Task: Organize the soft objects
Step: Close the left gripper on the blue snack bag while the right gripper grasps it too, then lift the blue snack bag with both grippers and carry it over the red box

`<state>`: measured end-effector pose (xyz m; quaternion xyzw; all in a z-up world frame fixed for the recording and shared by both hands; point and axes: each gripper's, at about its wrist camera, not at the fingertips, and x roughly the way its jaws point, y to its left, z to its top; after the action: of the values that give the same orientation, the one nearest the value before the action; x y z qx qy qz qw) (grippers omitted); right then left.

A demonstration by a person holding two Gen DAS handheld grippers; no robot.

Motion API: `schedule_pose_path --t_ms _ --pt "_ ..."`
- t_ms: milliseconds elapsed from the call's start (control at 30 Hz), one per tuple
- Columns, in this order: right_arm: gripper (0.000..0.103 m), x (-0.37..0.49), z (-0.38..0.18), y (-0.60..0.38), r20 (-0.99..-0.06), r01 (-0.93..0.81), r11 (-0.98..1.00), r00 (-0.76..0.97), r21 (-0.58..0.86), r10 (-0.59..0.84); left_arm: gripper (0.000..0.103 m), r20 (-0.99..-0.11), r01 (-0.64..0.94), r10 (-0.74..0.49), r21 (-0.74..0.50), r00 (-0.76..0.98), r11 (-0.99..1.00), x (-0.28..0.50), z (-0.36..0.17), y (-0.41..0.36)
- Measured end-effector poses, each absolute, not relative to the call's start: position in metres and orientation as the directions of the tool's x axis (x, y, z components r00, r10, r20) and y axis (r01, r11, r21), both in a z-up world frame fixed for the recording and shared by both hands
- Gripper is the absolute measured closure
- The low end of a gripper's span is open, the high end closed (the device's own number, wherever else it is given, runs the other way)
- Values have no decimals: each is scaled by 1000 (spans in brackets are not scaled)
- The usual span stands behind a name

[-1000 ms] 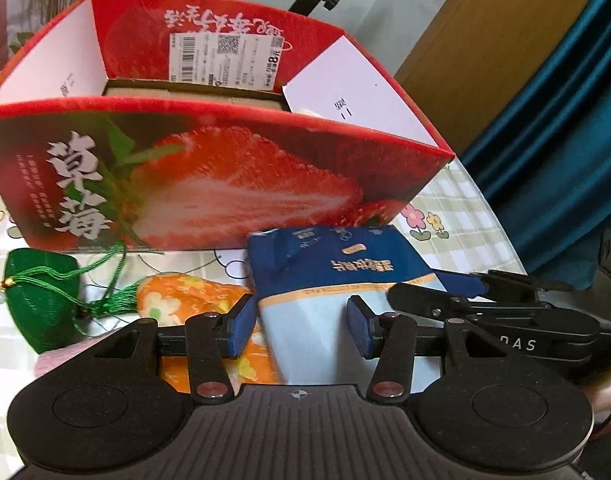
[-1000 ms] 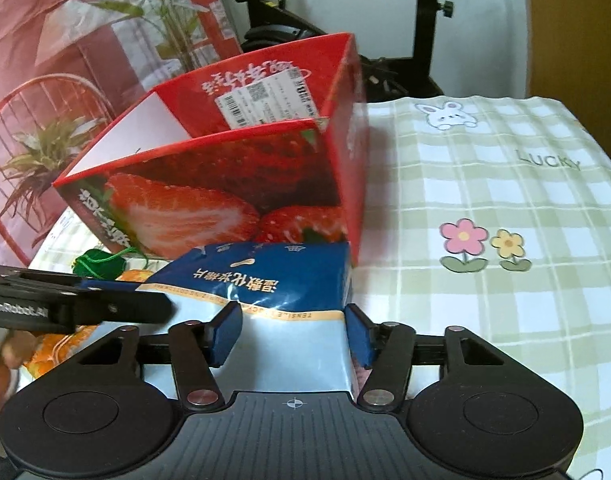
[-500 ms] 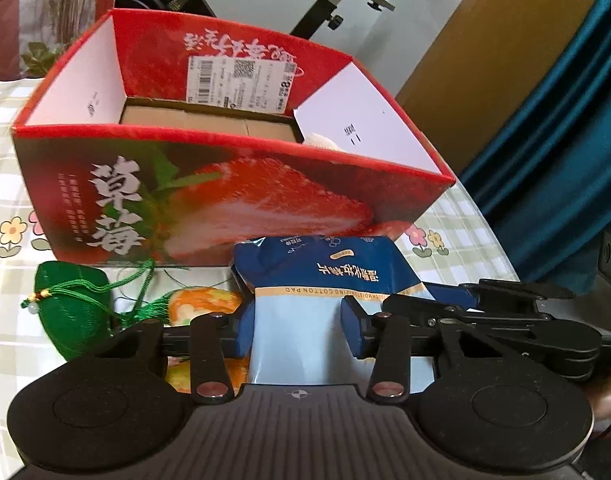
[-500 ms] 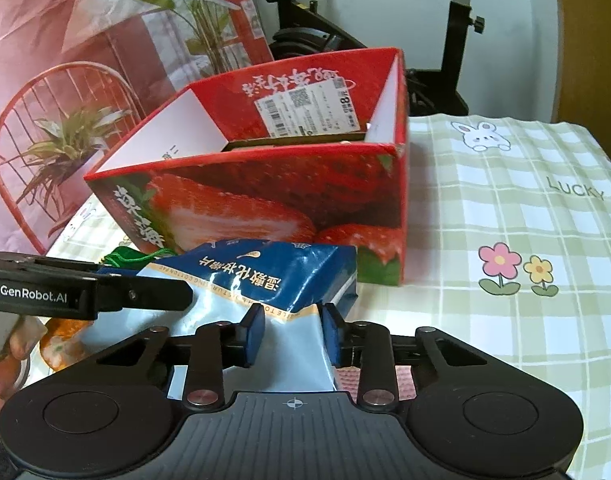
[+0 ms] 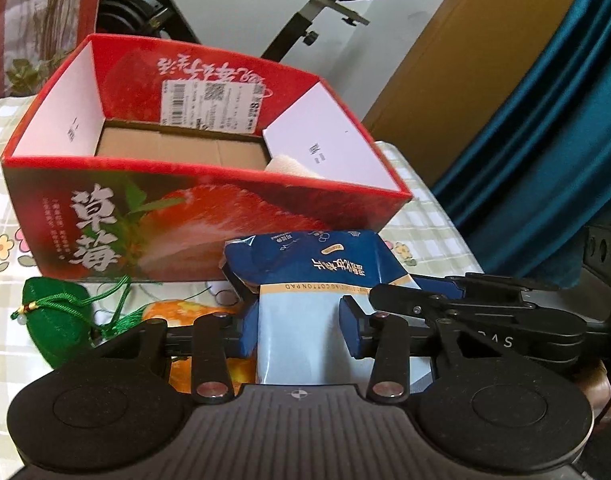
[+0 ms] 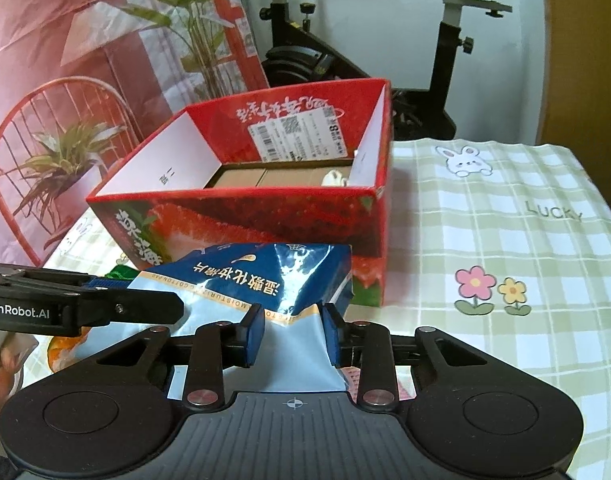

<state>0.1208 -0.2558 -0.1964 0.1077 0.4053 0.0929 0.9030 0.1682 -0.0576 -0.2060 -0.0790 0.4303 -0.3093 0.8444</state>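
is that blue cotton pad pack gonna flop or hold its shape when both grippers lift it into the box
The cotton pad pack will probably flop: its film already creases where the right gripper pinches it. It seems light for its size, being a soft pouch. The glossy film may slip, so the left gripper sharing the hold helps.

Soft, even daylight fills both views, with no hard shadows. Fisheye bending curves the edges and darkens the corners. Glare streaks the glossy blue pack (image 6: 265, 276). The red box (image 5: 193, 216) looks slightly soft and its print blurred; the checked surface (image 6: 505, 240) is pale and washed out.
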Motion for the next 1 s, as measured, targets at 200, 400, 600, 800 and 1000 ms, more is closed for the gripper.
schedule_pose_path --t_ms 200,400,600,800,1000 --pt "73 117 -184 -261 -695 -77 959 673 274 252 59 -648 477 -613 -406 451 780 164 -196 -59" --pt "73 115 -171 -260 -677 -89 958 690 274 258 59 -620 495 -626 -401 472 771 162 -184 -56" --pt "73 114 -163 -257 -665 -94 959 702 269 256 59 -601 509 -635 -397 485 764 158 -176 -54" --pt "73 113 -157 -254 -655 -97 960 713 261 250 59 -585 517 -643 -396 495 759 156 -170 -49" --pt "72 112 -147 -249 -640 -111 961 725 254 253 59 -563 517 -651 -404 510 755 153 -162 -41"
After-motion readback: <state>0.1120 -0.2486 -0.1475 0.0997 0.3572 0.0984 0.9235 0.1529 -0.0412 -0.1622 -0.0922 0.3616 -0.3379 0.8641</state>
